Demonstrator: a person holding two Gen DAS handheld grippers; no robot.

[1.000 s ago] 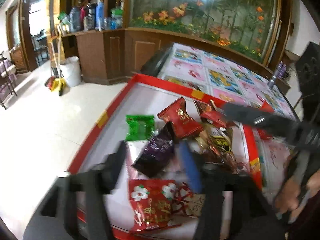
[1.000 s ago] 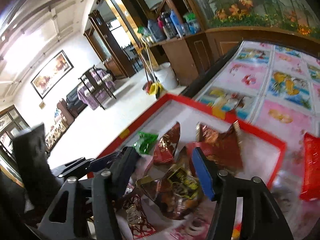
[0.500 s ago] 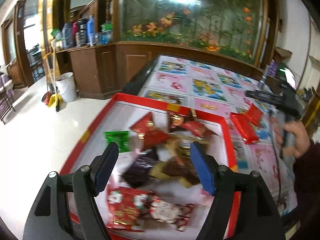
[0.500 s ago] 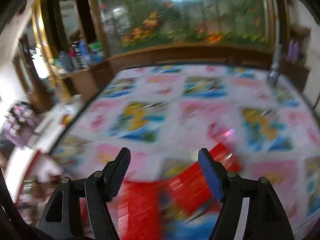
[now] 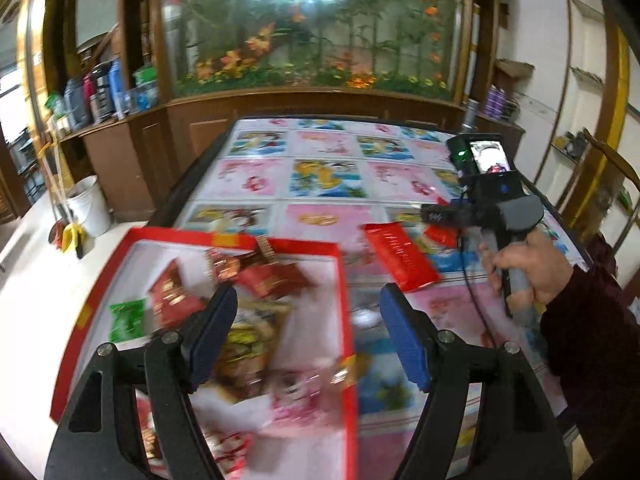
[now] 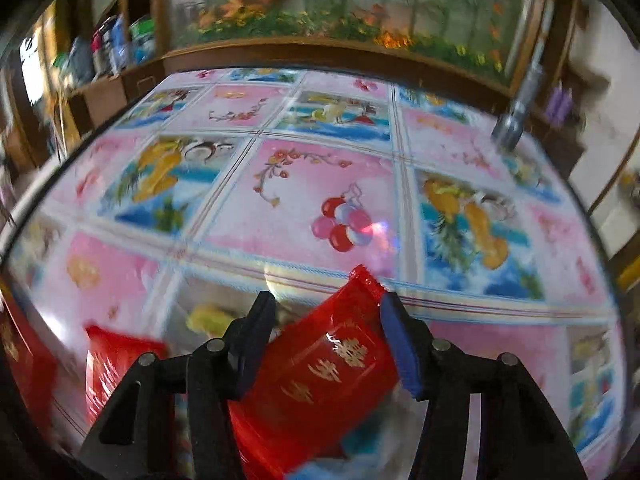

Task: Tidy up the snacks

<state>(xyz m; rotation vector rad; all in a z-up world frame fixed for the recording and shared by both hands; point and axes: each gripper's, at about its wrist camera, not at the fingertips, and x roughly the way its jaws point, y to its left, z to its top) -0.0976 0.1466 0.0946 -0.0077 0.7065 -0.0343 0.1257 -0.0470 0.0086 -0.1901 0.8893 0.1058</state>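
Right gripper (image 6: pixel 326 344) closing around a red packet (image 6: pixel 320 368) on the table (image 6: pixel 320 184), pads near its edges. Left gripper (image 5: pixel 306 336) open wide, empty, above the red tray (image 5: pixel 344 300) of snacks.

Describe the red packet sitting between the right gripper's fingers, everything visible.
The red packet is a glossy, foil-like pouch with gold characters printed along its face and a crimped end seam at the top. It lies tilted between the right gripper, whose jaws are closing around it; whether the pads already press it is unclear. Under it is the patterned tablecloth. Its lower end is hidden behind the fingers. The left wrist view shows it only partly, at the gripper's tip.
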